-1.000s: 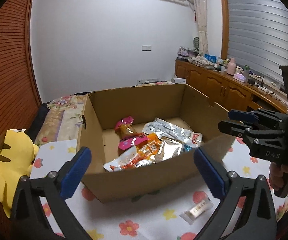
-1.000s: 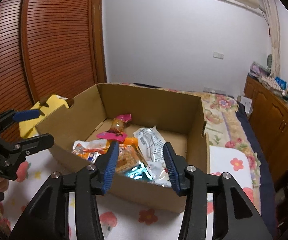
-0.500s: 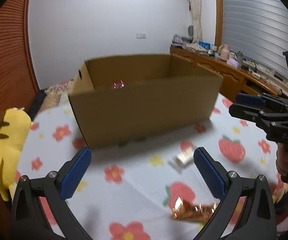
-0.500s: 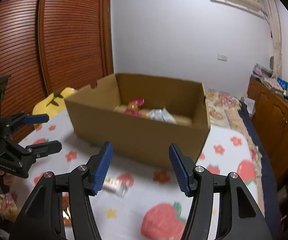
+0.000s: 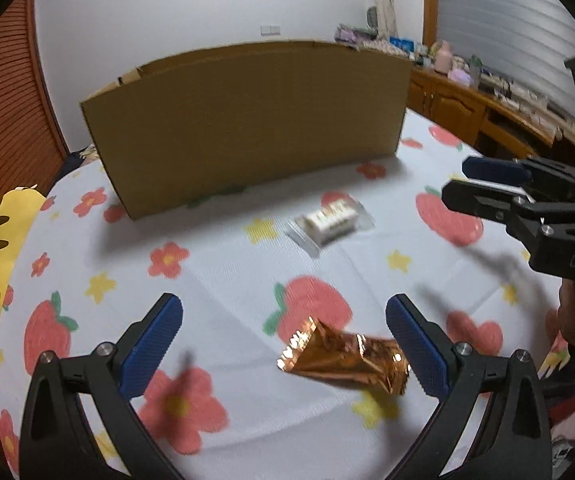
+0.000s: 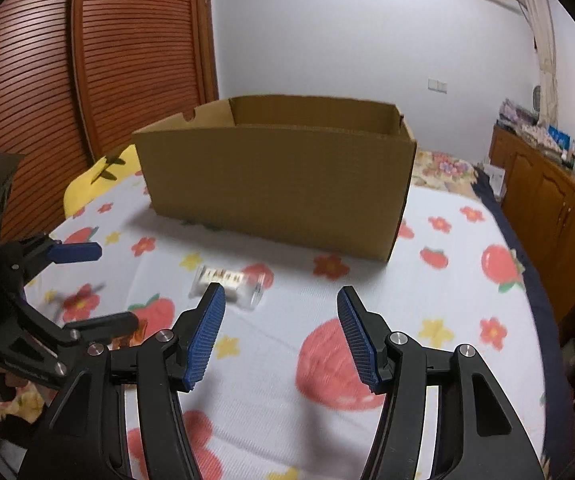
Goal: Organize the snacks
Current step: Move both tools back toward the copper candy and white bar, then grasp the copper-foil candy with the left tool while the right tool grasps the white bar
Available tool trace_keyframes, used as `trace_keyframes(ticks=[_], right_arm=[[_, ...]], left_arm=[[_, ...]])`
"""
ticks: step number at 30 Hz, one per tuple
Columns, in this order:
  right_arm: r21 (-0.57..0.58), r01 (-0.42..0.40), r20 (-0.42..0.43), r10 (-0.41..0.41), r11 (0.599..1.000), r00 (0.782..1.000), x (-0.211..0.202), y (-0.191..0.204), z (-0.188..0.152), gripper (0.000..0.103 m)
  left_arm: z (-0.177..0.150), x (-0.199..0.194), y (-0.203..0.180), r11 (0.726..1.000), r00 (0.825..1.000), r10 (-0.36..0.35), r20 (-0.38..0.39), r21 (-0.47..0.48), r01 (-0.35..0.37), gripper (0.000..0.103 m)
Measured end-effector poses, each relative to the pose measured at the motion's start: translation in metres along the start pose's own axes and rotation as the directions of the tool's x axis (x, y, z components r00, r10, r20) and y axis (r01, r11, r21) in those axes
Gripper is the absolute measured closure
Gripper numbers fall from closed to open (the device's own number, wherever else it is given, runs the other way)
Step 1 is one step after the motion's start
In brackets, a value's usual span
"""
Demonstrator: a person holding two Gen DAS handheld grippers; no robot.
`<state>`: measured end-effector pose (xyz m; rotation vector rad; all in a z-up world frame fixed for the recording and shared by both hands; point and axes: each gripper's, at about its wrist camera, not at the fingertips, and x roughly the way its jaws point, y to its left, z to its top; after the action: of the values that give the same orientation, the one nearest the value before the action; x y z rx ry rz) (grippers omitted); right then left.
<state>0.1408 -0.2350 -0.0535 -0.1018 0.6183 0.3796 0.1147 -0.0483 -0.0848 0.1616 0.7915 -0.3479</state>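
**Two snacks on the cloth, both grippers empty**

A cardboard box (image 5: 247, 120) is seen at the far side of a flowered tablecloth (image 5: 215, 280). A clear-wrapped white snack (image 5: 329, 220) lies near the box; a copper foil packet (image 5: 347, 356) lies nearer, apparently just inside the right finger of the left gripper (image 5: 283, 344), whose jaws are spread wide. The right gripper (image 6: 279, 336) is held half open, nothing between.

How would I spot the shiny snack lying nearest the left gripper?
Start at the big brown cardboard box on the flowered tablecloth. In front of it lies a clear-wrapped white snack; nearer still lies the crinkled copper-gold foil packet, the only metallic one.
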Motion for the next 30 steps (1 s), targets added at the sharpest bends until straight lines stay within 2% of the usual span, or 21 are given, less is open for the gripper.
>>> trace_keyframes(ticks=[5,15,20,21,23,25,27,30], right_arm=[[0.016,-0.011,-0.013,0.011,1.0,1.0,0.001,0.003,-0.01,0.043],[0.008,-0.027,-0.043,0.027,1.0,0.999,0.009,0.01,-0.019,0.042],[-0.005,-0.021,-0.043,0.021,1.0,0.999,0.01,0.012,-0.021,0.042],[-0.004,-0.023,-0.045,0.023,1.0,0.999,0.01,0.012,-0.021,0.042],[0.001,-0.023,-0.048,0.023,1.0,0.999,0.011,0.011,-0.021,0.042],[0.002,-0.021,-0.048,0.021,1.0,0.999,0.011,0.011,-0.022,0.042],[0.0,-0.022,-0.051,0.022,1.0,0.998,0.012,0.012,-0.022,0.042],[-0.007,-0.02,-0.051,0.02,1.0,0.999,0.012,0.013,-0.022,0.042]], left_arm=[[-0.006,0.001,0.0,1.0,0.999,0.017,-0.035,0.02,-0.016,0.002],[-0.015,-0.011,0.025,0.999,0.998,0.009,-0.057,-0.036,-0.011,0.002],[-0.013,-0.015,0.027,0.99,0.994,-0.097,-0.04,-0.11,0.093,0.003],[-0.012,-0.014,0.025,0.988,0.993,-0.11,-0.042,-0.115,0.104,0.005],[-0.012,-0.01,0.019,0.984,0.99,-0.132,-0.052,-0.124,0.125,0.026],[-0.012,-0.007,0.016,0.982,0.989,-0.138,-0.059,-0.139,0.128,0.042],[-0.014,-0.004,0.013,0.977,0.985,-0.157,-0.073,-0.154,0.145,0.044],[-0.016,-0.005,0.01,0.982,0.988,-0.136,-0.068,-0.143,0.125,0.044]])
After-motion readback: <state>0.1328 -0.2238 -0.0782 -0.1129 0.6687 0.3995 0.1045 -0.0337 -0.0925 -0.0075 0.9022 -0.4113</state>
